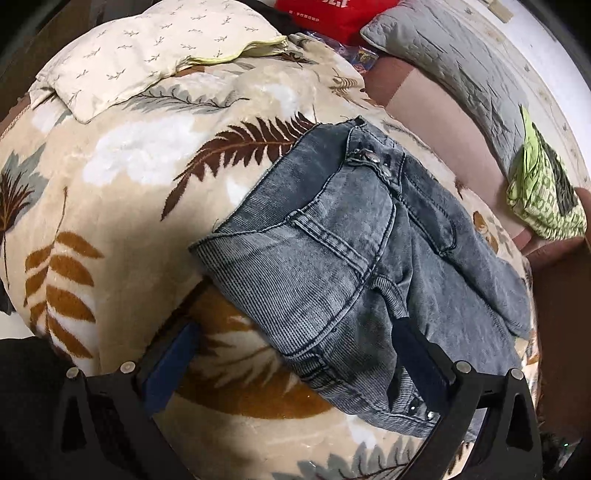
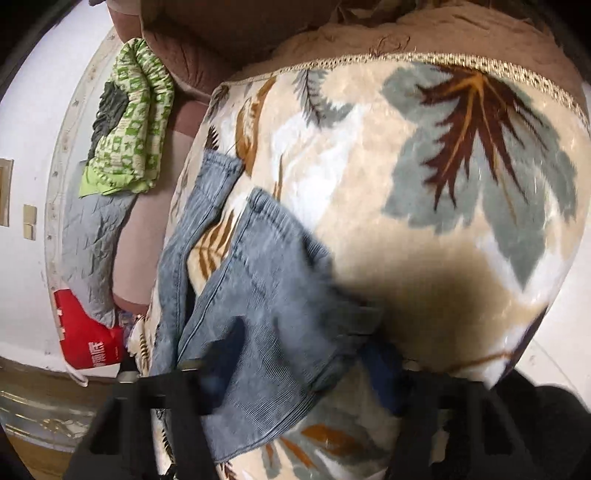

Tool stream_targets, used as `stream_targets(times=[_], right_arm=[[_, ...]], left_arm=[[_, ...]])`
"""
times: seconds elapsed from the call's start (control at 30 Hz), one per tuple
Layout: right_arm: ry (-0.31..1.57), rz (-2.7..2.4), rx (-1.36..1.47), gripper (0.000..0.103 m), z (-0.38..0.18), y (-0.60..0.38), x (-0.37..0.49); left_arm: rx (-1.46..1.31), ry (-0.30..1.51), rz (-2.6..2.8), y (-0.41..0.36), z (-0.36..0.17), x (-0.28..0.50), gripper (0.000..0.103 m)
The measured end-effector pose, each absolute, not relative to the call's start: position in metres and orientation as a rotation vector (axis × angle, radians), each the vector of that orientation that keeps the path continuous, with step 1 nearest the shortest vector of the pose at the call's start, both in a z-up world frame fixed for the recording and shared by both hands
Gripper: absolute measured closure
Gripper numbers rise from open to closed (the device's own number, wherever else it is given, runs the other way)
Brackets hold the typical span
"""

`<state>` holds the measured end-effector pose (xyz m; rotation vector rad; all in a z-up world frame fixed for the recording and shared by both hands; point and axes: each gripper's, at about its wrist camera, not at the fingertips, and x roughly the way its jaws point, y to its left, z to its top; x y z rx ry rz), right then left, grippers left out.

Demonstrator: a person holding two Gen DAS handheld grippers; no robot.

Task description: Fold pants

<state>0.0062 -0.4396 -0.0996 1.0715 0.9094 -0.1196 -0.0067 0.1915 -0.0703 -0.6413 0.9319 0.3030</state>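
Grey-blue jeans (image 1: 332,240) lie on a cream blanket with a leaf print (image 1: 129,166). Their buttoned waistband is at the far end and a second layer is folded over near me. My left gripper (image 1: 299,354) is open wide just above them. Its right finger (image 1: 424,354) is over the denim and its left finger (image 1: 173,354) over bare blanket. In the blurred right wrist view, the jeans (image 2: 266,277) spread a leg across the blanket (image 2: 424,221). My right gripper (image 2: 301,360) straddles the denim with its fingers still apart; no pinch shows.
A cream pillow (image 1: 147,55), a grey quilted pillow (image 1: 443,55), a red bag (image 1: 332,14) and a green patterned cloth (image 1: 543,195) lie beyond the jeans. The green cloth (image 2: 129,122) and red bag (image 2: 85,339) sit left of the blanket. A brown cover (image 2: 406,33) borders it.
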Motion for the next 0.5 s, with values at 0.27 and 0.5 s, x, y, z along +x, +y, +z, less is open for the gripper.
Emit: stream_targets(times=[0.27, 0.5], right_arm=[[0.91, -0.107, 0.98, 0.076, -0.102, -0.434, 0.015], [0.896, -0.084, 0.996, 0.076, -0.105, -0.439, 0.012]], left_arm=[[-0.759, 0.919, 0.384, 0.22, -0.068, -0.012, 0.038], [-0.729, 0.959, 0.34, 0.212, -0.071, 0.006, 0.01]])
